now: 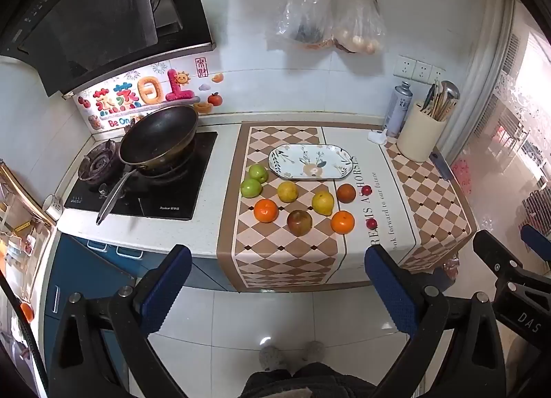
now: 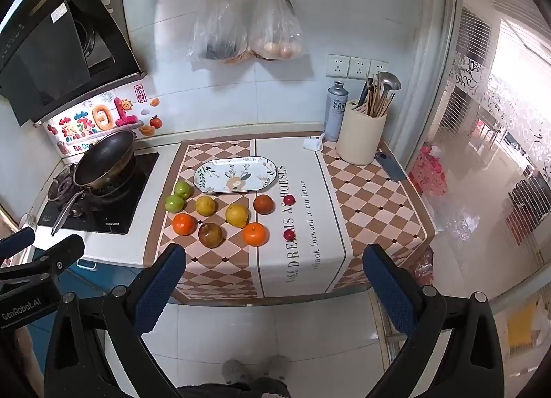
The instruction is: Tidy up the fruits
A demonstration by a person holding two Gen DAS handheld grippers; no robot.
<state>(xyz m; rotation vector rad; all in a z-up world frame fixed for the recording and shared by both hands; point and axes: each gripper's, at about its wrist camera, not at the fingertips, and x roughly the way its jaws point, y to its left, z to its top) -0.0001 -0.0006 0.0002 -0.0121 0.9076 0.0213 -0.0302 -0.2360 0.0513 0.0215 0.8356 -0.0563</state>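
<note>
Both hand-held grippers hang back over the floor, short of the table (image 1: 206,239), jaws spread wide and empty: the left hand-held gripper (image 1: 279,277) and the right hand-held gripper (image 2: 275,277). The fruits lie loose on the checked cloth (image 2: 220,270), straight ahead and just before the oval plate (image 2: 237,175), whose long axis runs left to right. The nearest orange (image 2: 255,234) sits ahead of the right one; the green apples (image 1: 250,187) lie further left, probably the left one's reach.
</note>
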